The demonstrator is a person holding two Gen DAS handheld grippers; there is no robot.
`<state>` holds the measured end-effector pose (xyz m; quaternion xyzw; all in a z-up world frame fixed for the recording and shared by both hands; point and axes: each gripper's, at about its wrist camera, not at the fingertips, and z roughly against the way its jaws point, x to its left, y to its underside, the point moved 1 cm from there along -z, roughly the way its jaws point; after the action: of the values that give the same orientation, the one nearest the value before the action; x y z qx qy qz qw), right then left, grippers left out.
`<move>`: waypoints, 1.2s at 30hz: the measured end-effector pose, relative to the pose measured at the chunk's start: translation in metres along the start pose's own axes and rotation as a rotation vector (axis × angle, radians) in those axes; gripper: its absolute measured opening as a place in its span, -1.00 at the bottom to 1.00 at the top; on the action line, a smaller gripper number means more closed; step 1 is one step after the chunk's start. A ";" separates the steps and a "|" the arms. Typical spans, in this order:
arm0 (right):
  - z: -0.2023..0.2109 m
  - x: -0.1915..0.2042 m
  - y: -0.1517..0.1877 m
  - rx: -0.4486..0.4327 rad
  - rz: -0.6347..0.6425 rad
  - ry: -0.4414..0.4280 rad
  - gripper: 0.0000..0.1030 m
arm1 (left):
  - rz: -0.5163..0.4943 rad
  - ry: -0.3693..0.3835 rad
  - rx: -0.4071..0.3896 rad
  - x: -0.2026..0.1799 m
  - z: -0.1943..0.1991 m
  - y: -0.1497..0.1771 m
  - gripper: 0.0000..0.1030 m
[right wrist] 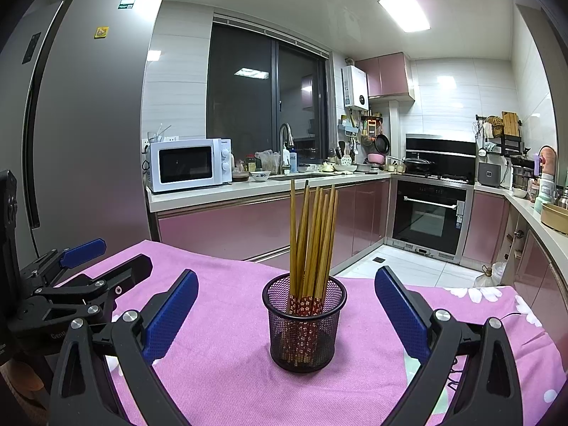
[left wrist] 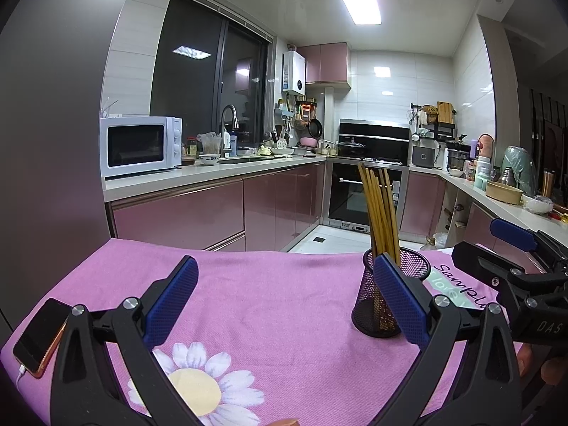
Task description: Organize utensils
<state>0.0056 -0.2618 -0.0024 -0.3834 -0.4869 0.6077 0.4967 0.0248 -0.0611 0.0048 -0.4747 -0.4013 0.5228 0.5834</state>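
A home kitchen is shown. Pink cabinets (right wrist: 227,227) are fitted under a white counter (right wrist: 269,186), on which a microwave (right wrist: 190,164) is placed beside a sink faucet (right wrist: 285,138). A built-in oven (right wrist: 429,213), a tall fridge (right wrist: 88,124) and hung pans (right wrist: 382,143) are seen.

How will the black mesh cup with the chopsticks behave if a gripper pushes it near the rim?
The mesh cup probably tips rather than slides: it narrows toward its base, and the tall chopsticks lean far above its rim. The pink cloth under it likely adds grip.
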 end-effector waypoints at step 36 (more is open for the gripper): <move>0.000 0.001 0.000 0.001 -0.004 -0.003 0.87 | -0.014 -0.010 -0.006 -0.002 0.000 0.005 0.89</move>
<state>0.0057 -0.2609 -0.0024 -0.3812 -0.4882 0.6076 0.4973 0.0234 -0.0635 -0.0003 -0.4710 -0.4093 0.5197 0.5835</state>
